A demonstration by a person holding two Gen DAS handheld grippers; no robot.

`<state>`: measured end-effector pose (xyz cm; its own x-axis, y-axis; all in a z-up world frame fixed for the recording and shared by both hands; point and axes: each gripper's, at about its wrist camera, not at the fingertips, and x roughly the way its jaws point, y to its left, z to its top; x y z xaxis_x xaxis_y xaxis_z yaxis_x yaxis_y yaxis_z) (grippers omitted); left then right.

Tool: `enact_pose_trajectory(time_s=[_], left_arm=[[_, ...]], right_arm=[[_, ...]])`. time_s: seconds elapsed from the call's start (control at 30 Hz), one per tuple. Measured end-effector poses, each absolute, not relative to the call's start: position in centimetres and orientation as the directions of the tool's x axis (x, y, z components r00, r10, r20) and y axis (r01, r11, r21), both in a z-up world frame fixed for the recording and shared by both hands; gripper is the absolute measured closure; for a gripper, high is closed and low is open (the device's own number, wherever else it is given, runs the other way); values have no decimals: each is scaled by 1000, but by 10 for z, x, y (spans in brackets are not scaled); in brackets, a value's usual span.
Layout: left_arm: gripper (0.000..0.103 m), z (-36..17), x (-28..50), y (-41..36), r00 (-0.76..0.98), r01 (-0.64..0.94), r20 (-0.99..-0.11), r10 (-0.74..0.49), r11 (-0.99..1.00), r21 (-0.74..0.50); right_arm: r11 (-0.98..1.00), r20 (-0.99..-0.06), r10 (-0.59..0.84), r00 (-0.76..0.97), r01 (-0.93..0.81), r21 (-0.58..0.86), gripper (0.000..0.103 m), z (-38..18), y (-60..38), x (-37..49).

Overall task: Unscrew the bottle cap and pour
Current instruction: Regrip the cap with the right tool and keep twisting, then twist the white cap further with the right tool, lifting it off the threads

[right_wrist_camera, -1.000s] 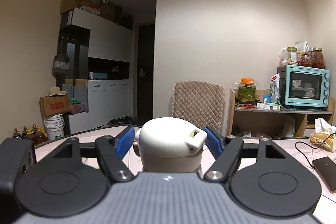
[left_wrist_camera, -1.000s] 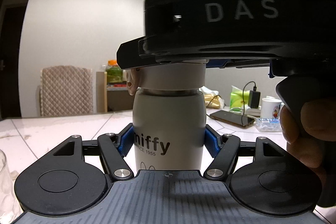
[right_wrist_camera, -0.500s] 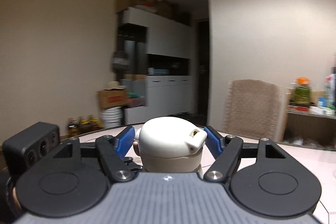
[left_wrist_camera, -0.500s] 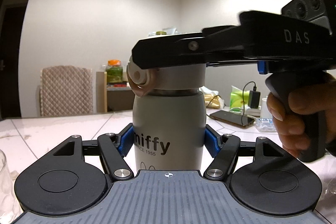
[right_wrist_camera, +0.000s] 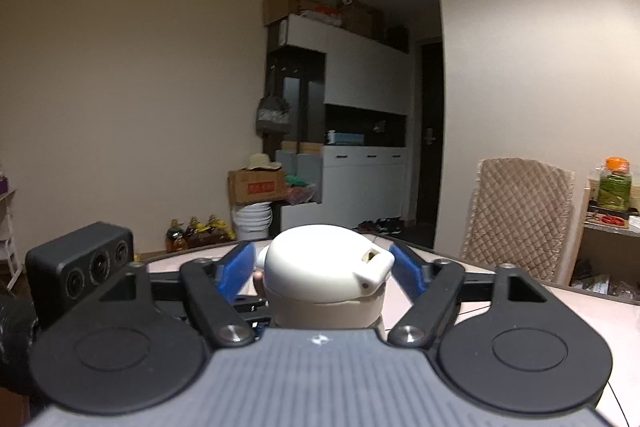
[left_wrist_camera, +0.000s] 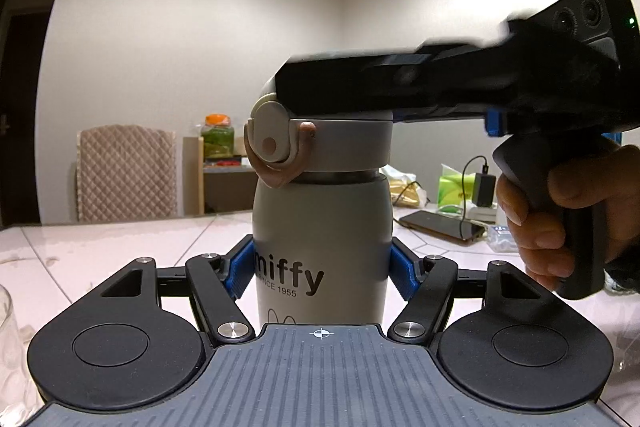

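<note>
A grey "miffy" bottle (left_wrist_camera: 320, 227) stands upright on the pale table (left_wrist_camera: 120, 239). My left gripper (left_wrist_camera: 322, 271) is shut on its body, blue pads pressed against both sides. The bottle's pale cap (left_wrist_camera: 344, 147), with a round hinge and a brown loop on its left, sits on the neck. My right gripper (left_wrist_camera: 320, 95), held by a person's hand (left_wrist_camera: 580, 207), reaches in level from the right over the cap. In the right wrist view the cap (right_wrist_camera: 320, 263) lies between the right gripper's (right_wrist_camera: 320, 269) blue pads (right_wrist_camera: 236, 267), which are opening and stand a little off it.
A clear glass (left_wrist_camera: 8, 339) stands at the left edge beside my left gripper. A phone (left_wrist_camera: 440, 225) on a charger cable, a green tissue pack (left_wrist_camera: 452, 187) and small items lie at the back right. A quilted chair (left_wrist_camera: 124, 171) is behind the table.
The right gripper swung round the cap, and the cap's hinge turned more into the left wrist view. Its jaws then widened, and the pads came off the cap. The left gripper and bottle stayed put.
</note>
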<state>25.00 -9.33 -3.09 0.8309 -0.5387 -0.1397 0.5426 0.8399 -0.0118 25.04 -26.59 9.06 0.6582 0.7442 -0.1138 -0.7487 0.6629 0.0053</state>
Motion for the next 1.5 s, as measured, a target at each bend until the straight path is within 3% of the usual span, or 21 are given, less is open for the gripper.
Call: enact_pose_trajectory(time_s=[0.33, 0.53, 0.67, 1.5], left_arm=[[31, -31, 248, -93, 831, 542, -140, -538, 840, -10], [31, -32, 246, -92, 831, 543, -140, -538, 840, -9], [31, -33, 246, -93, 831, 542, -139, -538, 840, -9], [31, -33, 243, -96, 832, 541, -140, -537, 841, -5]], right_arm=[[875, -73, 478, 875, -482, -54, 11, 88, -233, 207], [915, -70, 397, 915, -401, -53, 13, 79, -212, 208], [920, -85, 385, 919, -390, -45, 19, 75, -204, 217], [918, -98, 382, 919, -389, -77, 30, 63, -200, 215]])
